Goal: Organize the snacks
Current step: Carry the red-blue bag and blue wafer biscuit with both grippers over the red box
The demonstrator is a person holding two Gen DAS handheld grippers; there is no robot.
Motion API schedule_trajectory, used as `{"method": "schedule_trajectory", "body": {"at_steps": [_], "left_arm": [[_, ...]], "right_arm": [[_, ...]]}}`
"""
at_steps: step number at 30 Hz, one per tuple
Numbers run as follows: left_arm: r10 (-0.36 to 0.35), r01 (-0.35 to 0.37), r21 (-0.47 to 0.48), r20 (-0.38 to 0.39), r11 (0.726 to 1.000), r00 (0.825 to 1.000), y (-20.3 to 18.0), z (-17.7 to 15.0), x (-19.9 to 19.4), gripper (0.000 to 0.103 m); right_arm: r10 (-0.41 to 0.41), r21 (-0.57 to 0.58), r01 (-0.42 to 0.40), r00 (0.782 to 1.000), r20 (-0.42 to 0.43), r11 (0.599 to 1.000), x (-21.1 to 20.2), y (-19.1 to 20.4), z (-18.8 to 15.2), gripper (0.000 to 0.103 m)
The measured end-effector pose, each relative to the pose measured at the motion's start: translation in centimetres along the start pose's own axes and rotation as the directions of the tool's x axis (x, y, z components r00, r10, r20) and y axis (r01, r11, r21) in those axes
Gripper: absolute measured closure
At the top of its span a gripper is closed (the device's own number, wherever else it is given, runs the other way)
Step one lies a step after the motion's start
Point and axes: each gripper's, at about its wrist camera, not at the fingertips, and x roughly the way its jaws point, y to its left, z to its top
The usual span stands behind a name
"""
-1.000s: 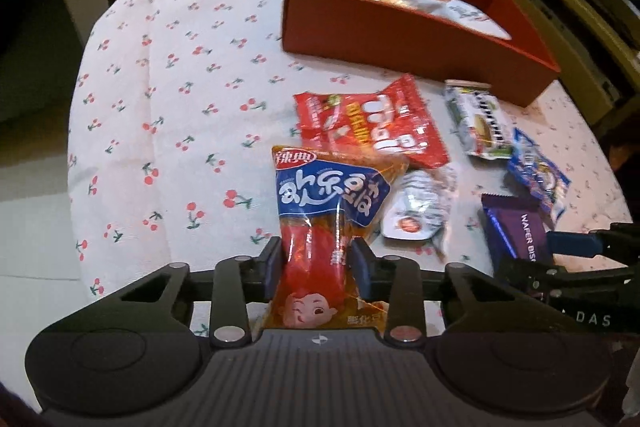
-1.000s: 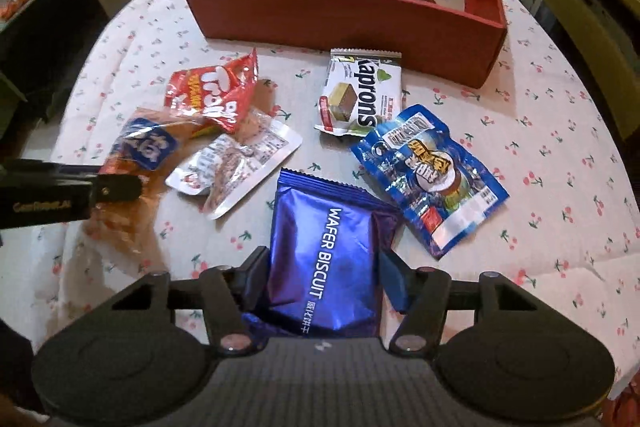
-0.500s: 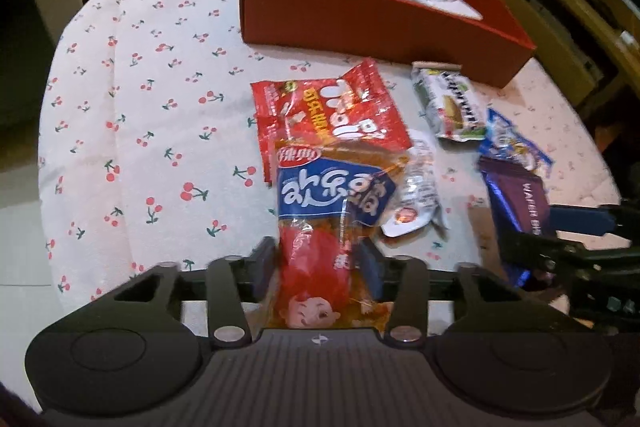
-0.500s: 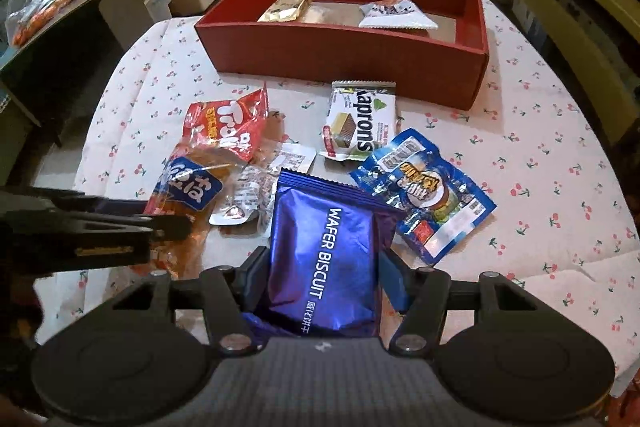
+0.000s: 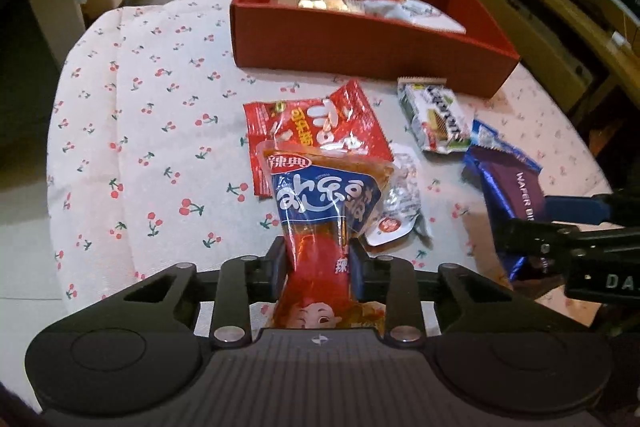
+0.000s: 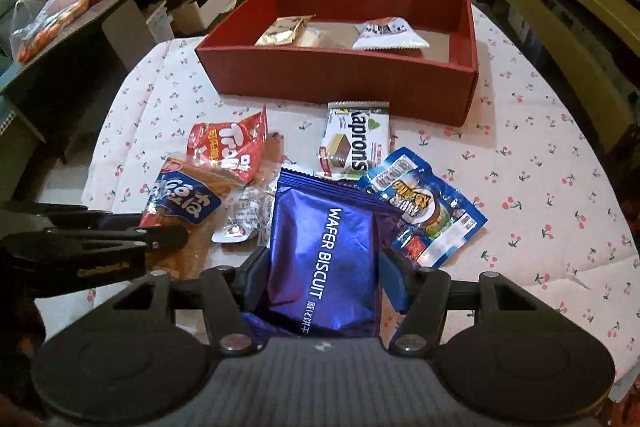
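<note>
Both packets lifted higher, red box (image 6: pixel 340 75) closer, upper centre; left gripper (image 5: pixel 318 263) fingers clamp orange spicy-snack packet (image 5: pixel 320 203), right gripper (image 6: pixel 322 267) fingers clamp purple wafer packet (image 6: pixel 324 247); long axes point boxward; right appears nearer

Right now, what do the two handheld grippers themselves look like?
The left gripper and right gripper match: matte black bodies, ribbed grey top plate, round side discs, silver screws, dark blue finger pads. White lettering marks each side. No cables or sleeves show.
</note>
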Motion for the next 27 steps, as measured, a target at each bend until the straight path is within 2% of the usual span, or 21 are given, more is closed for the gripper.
{"method": "schedule_trajectory", "body": {"at_steps": [7, 17, 27], "left_arm": [[-0.038, 0.039, -0.013, 0.055, 0.999, 0.998, -0.6, 1.2, -1.5, 0.065], [-0.045, 0.046, -0.004, 0.129, 0.999, 0.991, -1.8, 5.9, -1.5, 0.065], [-0.067, 0.068, 0.001, 0.169, 0.998, 0.983, -3.0, 10.0, -0.5, 0.065]], "right_arm": [[-0.007, 0.013, 0.007, 0.999, 0.044, 1.000, -0.6, -0.3, 1.3, 0.028], [-0.024, 0.040, 0.019, 0.993, 0.118, 0.999, -0.4, -1.1, 5.6, 0.028], [-0.022, 0.055, 0.012, 0.984, 0.179, 0.998, -0.2, -1.8, 9.7, 0.028]]}}
